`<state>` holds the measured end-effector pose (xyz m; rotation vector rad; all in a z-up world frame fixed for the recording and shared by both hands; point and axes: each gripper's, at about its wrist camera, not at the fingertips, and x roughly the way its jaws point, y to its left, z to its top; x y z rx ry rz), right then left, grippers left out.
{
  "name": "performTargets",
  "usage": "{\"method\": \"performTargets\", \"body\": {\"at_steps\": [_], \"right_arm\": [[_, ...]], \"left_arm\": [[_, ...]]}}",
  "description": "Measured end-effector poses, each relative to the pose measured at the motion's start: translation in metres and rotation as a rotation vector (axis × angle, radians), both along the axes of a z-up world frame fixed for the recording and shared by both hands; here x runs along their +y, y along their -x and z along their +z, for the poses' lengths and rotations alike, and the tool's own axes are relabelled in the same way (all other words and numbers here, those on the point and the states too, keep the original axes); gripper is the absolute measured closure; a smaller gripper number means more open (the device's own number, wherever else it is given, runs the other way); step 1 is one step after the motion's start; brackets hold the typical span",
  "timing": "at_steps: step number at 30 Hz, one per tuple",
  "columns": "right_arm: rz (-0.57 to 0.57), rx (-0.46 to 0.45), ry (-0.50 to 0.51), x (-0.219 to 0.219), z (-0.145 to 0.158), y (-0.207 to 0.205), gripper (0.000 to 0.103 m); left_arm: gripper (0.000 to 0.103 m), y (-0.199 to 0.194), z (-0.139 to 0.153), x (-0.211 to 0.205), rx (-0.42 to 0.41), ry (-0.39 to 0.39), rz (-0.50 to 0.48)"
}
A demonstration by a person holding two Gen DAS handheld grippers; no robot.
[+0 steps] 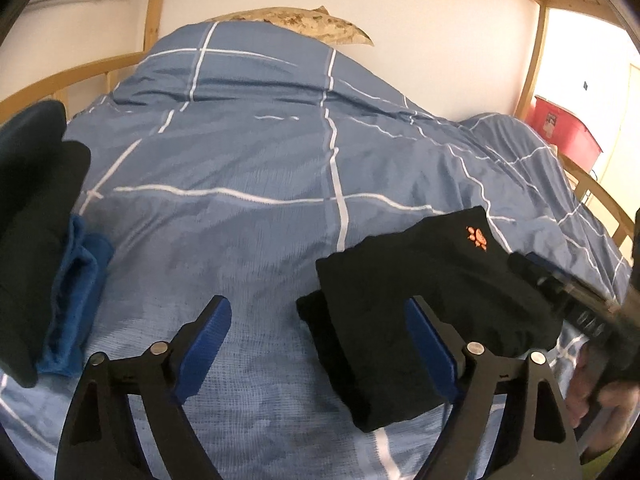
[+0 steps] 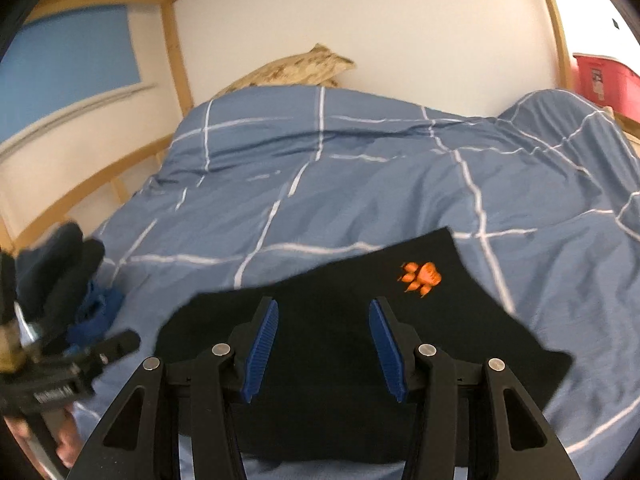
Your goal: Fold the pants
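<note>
Hovering over the bed, both your claws gape empty. The pants lie folded into a compact block under the right claw, just right of the left claw. They look finished; press the top layer flat and square any stray edge, nothing more.

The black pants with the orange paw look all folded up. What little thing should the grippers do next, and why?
Probably lift both away and leave the pants alone. They already lie in a neat folded block on the blue blanket, paw print on top. The right gripper hangs open over them and the left gripper is open beside them, so neither is holding any cloth.
</note>
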<state>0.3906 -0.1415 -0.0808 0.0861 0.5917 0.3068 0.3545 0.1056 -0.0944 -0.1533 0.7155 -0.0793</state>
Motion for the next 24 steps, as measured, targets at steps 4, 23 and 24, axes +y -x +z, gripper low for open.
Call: {"method": "performTargets", "body": {"at_steps": [4,23,24], "right_arm": [[0.015,0.030,0.061,0.009,-0.030,-0.002,0.054],[-0.026,0.073,0.037,0.004,-0.054,-0.009,0.054],[-0.026,0.072,0.042,0.004,-0.054,-0.009,0.054]], "left_arm": [[0.023,-0.005,-0.007,0.005,-0.004,-0.005,0.003],[0.060,-0.046,-0.050,0.022,0.156,0.317,-0.054],[0.061,-0.047,-0.054,0.023,0.174,0.344,-0.054]]}}
